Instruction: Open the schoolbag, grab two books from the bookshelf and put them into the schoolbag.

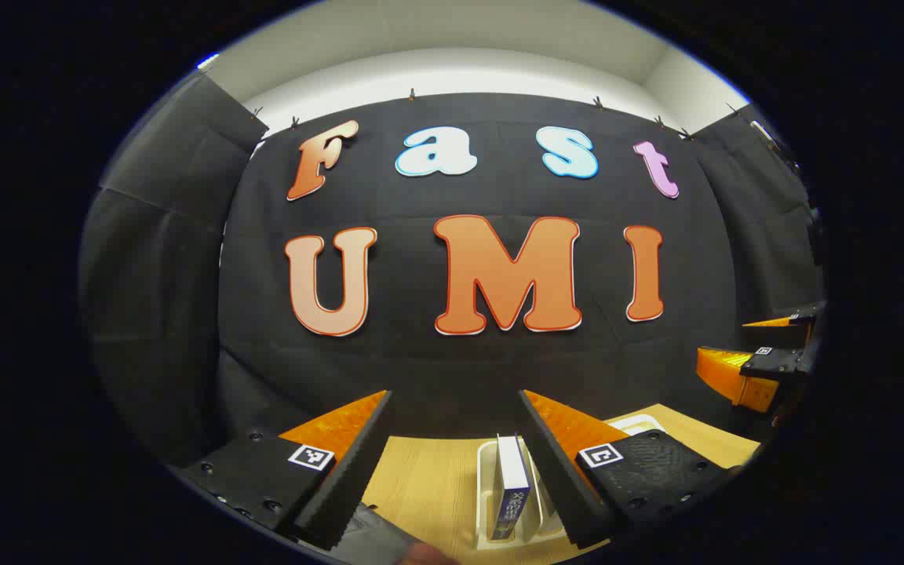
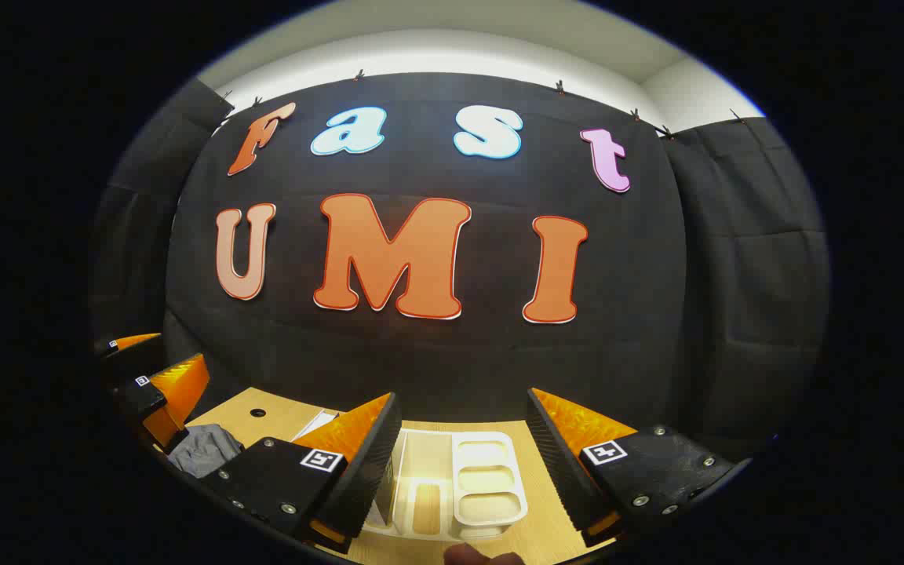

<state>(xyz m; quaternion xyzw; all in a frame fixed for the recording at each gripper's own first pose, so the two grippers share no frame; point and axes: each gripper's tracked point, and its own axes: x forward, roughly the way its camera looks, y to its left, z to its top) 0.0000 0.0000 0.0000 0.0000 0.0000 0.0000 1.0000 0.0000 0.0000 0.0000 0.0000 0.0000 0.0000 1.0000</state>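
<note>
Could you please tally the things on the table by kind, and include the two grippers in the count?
Grippers: 2, the left gripper and the right gripper, both open
Books: 1, the book standing upright in the rack
Racks: 1, the white rack
Bags: 1, the grey schoolbag
Total: 5

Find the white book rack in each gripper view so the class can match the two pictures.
Left gripper view: the white book rack sits at bottom centre, slightly right, with an upright book in it.
Right gripper view: the rack sits at bottom centre, with its compartments in plain sight.
Shared landmark: the wooden table under it.
</note>
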